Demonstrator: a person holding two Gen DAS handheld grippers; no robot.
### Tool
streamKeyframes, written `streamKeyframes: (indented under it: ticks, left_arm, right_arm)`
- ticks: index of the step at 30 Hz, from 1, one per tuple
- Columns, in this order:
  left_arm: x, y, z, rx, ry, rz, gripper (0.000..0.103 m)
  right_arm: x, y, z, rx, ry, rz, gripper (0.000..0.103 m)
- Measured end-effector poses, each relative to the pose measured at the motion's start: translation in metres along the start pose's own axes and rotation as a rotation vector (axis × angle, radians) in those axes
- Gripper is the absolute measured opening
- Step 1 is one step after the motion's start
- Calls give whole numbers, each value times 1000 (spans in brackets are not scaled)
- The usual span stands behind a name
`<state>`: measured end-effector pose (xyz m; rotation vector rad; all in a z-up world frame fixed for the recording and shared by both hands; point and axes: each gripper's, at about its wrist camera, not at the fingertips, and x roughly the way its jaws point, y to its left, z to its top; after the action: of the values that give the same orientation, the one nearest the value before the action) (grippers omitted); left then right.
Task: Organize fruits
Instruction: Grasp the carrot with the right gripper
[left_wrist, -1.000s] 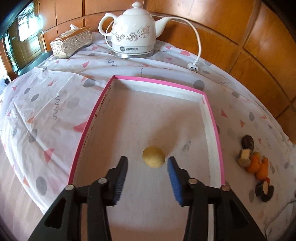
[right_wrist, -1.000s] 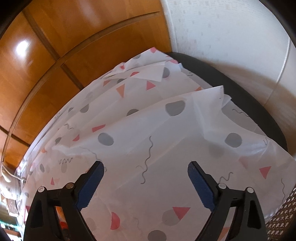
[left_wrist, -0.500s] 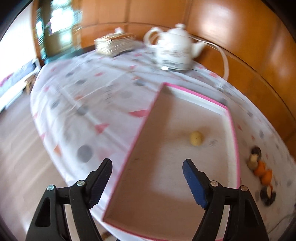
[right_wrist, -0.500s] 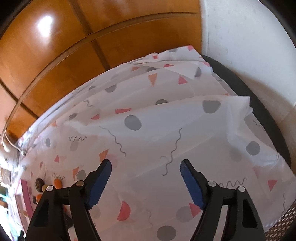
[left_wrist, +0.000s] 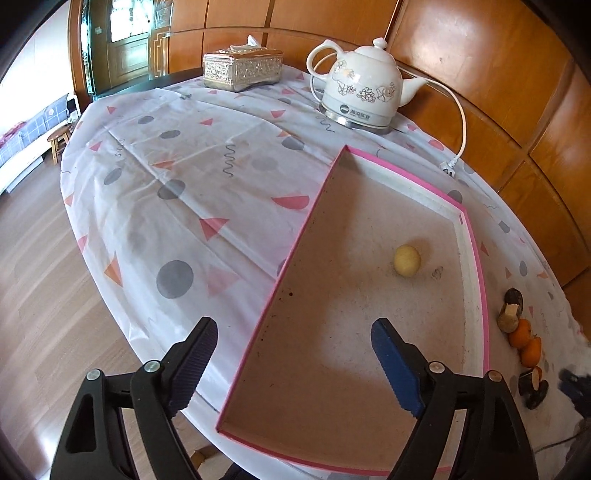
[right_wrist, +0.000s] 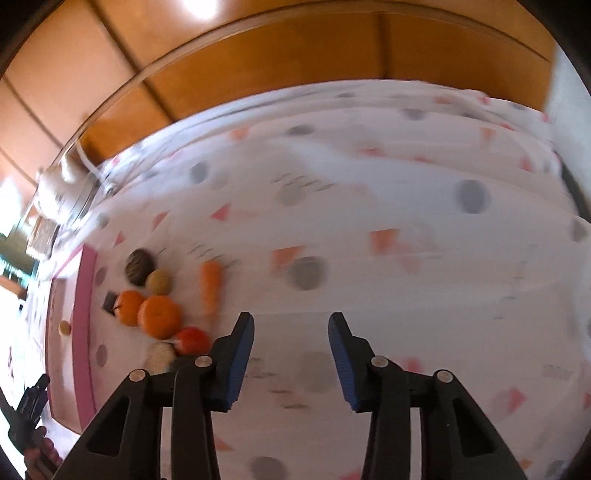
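My left gripper (left_wrist: 291, 363) hovers spread, empty, over the pink-rimmed tray (left_wrist: 476, 258); yellow fruit (left_wrist: 407, 260) at one o'clock. Right gripper (right_wrist: 291, 360) gapes empty; oranges (right_wrist: 159, 316) at ten.

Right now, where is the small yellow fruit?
In the left wrist view, the yellow fruit lies alone inside the pink-rimmed tray, toward its right wall.

Bright daylight, glare on wood panelling (left_wrist: 480, 66); motion-blurred right view.
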<state>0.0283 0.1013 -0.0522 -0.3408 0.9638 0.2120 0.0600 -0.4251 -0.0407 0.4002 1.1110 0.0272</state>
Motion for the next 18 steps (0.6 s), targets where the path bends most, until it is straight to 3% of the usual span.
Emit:
streamKeyframes:
  ticks: [7,18]
  left_arm:
    - [-6,9,-4,-8,-15,6,88]
    - [-6,10,-5,-10,-5,-6,89]
  right_arm:
    - [34,42,11,7,30,37,40]
    - [72,64,26,-12,64,-43,29]
